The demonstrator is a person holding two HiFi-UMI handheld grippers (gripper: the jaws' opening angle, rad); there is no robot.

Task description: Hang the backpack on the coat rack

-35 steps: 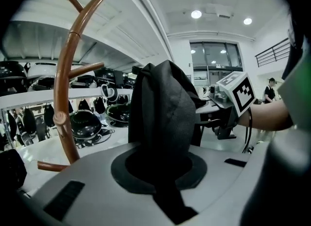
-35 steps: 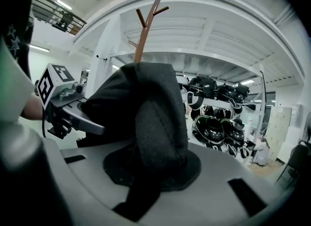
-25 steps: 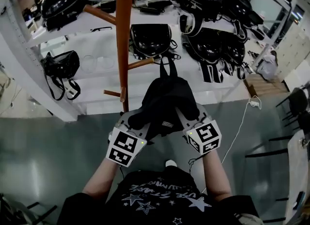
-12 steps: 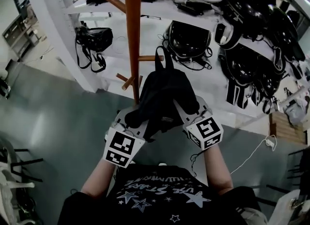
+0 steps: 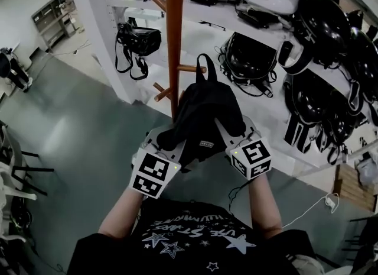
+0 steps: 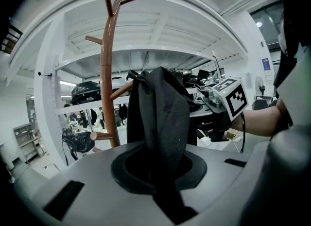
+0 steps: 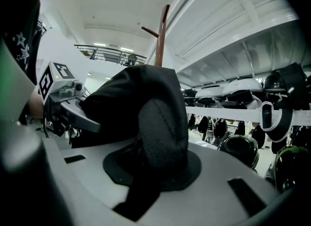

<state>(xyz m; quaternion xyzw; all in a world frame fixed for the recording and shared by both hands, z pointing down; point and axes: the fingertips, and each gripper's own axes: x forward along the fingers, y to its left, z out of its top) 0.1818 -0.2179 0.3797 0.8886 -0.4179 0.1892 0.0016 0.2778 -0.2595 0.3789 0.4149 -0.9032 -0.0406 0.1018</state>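
I hold a black backpack (image 5: pixel 204 114) up in front of me with both grippers. My left gripper (image 5: pixel 166 144) is shut on its left side, and the fabric (image 6: pixel 163 118) fills the space between the jaws. The right gripper (image 5: pixel 229 133) is shut on its right side, clamped on a padded mesh part (image 7: pixel 158 123). The backpack's top loop (image 5: pixel 204 68) stands upright beside a short peg (image 5: pixel 190 68) of the brown wooden coat rack (image 5: pixel 175 37). The rack's pole (image 6: pixel 106 74) rises just behind and left of the backpack, and it also shows above it (image 7: pixel 161 35).
White shelving (image 5: pixel 195 16) behind the rack carries several black and white helmets (image 5: pixel 254 58) and headsets. A black bag (image 5: pixel 140 40) hangs from the shelf at the left. Chairs (image 5: pixel 15 170) stand on the grey floor at far left, and a cable (image 5: pixel 310 206) lies at right.
The view has swung left along the shelving, and both grippers have turned with the backpack. The rack's pole now stands closer behind the backpack. Both grips are unchanged.
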